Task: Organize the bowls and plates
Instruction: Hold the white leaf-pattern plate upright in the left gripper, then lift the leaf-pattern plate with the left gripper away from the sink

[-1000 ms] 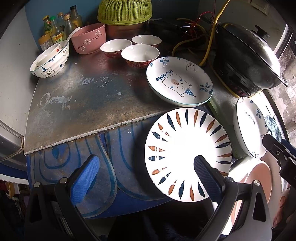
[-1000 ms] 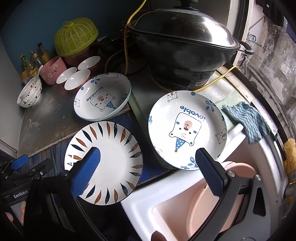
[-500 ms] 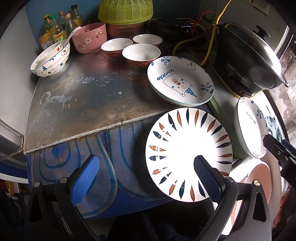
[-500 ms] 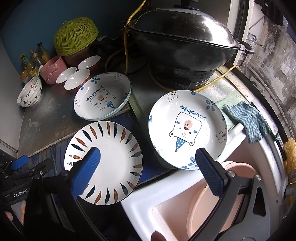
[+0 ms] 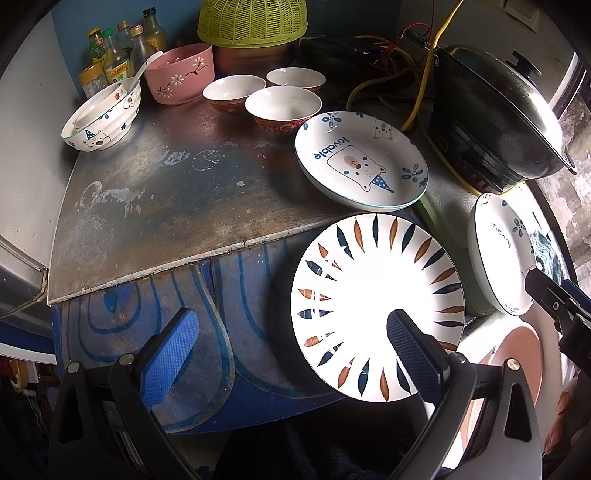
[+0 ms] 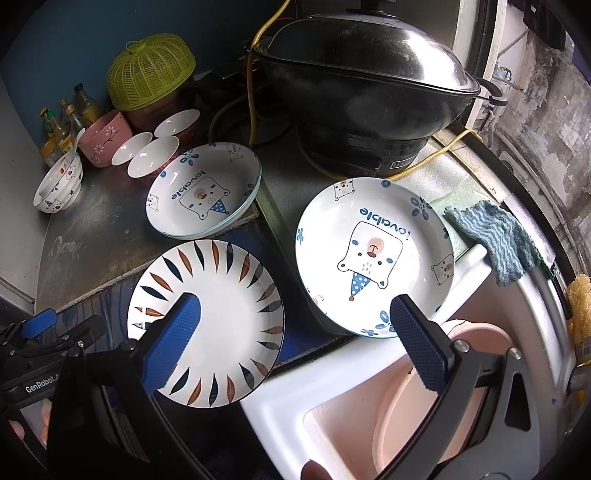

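Observation:
A leaf-pattern plate [image 5: 373, 314] [image 6: 218, 314] lies on the blue surface near the counter's front edge. Two bear-print "lovable" plates sit beyond it: one [image 5: 360, 160] [image 6: 201, 190] on the metal counter, another [image 6: 373, 254] [image 5: 498, 254] by the sink. Three small white bowls [image 5: 282, 105], a pink flowered bowl [image 5: 181, 74] and a bear bowl with a spoon [image 5: 101, 118] stand at the back left. My left gripper [image 5: 291, 345] is open, its right finger over the leaf plate's near rim. My right gripper [image 6: 295, 332] is open, straddling the gap between the leaf plate and the bear plate.
A large black lidded wok [image 6: 365, 85] fills the back right, with yellow cable [image 6: 253, 85] beside it. A green mesh cover [image 5: 253, 20] and bottles [image 5: 118, 51] line the back. A blue cloth [image 6: 495, 236] lies by the white sink [image 6: 280, 398], which holds a pink basin [image 6: 413, 413].
The left wrist view has crept slightly forward and down; nothing on the counter has moved. Both grippers remain open and the right one is still.

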`<state>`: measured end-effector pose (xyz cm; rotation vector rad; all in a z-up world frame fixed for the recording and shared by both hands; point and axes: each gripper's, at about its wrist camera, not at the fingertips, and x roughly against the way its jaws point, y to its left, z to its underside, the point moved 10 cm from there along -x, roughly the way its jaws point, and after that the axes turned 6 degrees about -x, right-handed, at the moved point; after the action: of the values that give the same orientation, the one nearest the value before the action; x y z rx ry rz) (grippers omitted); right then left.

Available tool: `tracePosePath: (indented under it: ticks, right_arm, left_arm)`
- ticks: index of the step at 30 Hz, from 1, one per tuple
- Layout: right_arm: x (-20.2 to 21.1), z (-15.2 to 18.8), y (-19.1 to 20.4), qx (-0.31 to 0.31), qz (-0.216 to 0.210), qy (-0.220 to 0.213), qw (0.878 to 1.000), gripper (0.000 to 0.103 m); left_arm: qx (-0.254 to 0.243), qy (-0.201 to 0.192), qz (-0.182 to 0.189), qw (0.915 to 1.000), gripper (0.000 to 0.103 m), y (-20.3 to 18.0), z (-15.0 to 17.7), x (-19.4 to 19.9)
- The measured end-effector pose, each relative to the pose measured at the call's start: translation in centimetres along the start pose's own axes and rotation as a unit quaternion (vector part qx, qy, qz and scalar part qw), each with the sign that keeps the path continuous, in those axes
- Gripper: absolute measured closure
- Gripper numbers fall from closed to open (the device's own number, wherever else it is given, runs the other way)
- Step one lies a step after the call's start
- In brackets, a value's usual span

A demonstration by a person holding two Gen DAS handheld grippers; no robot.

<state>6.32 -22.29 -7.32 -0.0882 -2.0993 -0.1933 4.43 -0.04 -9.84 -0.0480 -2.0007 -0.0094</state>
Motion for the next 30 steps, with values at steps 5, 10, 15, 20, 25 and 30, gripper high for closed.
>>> tracePosePath:
  ticks: [5, 10, 15, 20, 25, 30]
  right_arm:
    - [0.0, 0.0, 0.0, 0.000, 0.000, 0.000, 1.000, 0.000]
    - [0.0, 0.3, -0.1, 0.000, 0.001, -0.001, 1.000, 0.000]
    - [0.0, 0.0, 0.0, 0.000, 0.000, 0.001, 1.000, 0.000]
    - [0.0, 0.0, 0.0, 0.000, -0.001, 0.001, 1.000, 0.000]
    - [-0.4, 0.4, -0.6, -0.010, -0.008, 0.009, 1.000, 0.000]
    - [-1.4, 1.2, -0.9, -0.031, -0.043, 0.028, 0.998, 0.000]
  left_arm:
    - [0.000, 0.000, 0.000, 1.0000, 0.001, 0.0, 0.0, 0.0]
    - [0.000, 0.000, 0.000, 1.0000, 0.001, 0.0, 0.0, 0.0]
    - [0.001, 0.001, 0.000, 1.0000, 0.001, 0.0, 0.0, 0.0]
    - [0.001, 0.001, 0.000, 1.0000, 0.001, 0.0, 0.1, 0.0]
    - [0.009, 0.003, 0.007, 0.9999, 0.001, 0.4, 0.4, -0.2]
    - [0.021, 0.016, 0.027, 0.9993, 0.001, 0.6, 0.9, -1.1]
